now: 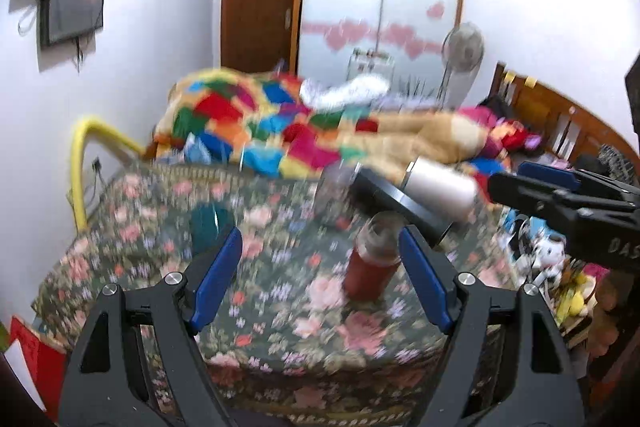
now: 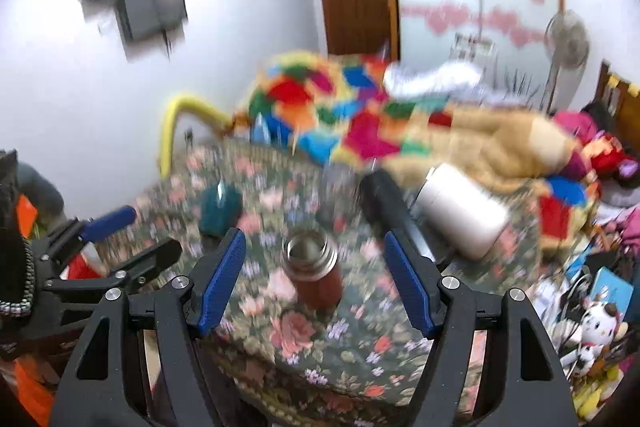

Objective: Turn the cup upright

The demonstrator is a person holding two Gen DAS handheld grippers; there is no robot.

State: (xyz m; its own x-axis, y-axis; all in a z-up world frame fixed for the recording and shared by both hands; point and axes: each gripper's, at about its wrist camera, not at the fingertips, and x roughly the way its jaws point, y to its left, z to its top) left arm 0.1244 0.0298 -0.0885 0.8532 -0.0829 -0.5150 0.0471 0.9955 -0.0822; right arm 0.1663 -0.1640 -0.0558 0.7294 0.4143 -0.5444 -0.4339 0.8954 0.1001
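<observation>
Both tongs gape wide and hold nothing: left tongs point(image 1: 320, 279), right tongs point(image 2: 314, 277). The red cup point(image 2: 316, 273) stands upright, mouth up, on the floral bench point(image 2: 304, 343) between the right tongs' tips, touching neither; a white flask point(image 2: 460, 211) lies beyond.

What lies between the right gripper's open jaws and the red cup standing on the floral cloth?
Only bare floral cloth. The right wrist view shows the red cup ahead of the right gripper, jaws wide, nothing intervening.

"DAS" letters legible on right tongs point(image 1: 500, 183) body; rest cut off.
</observation>
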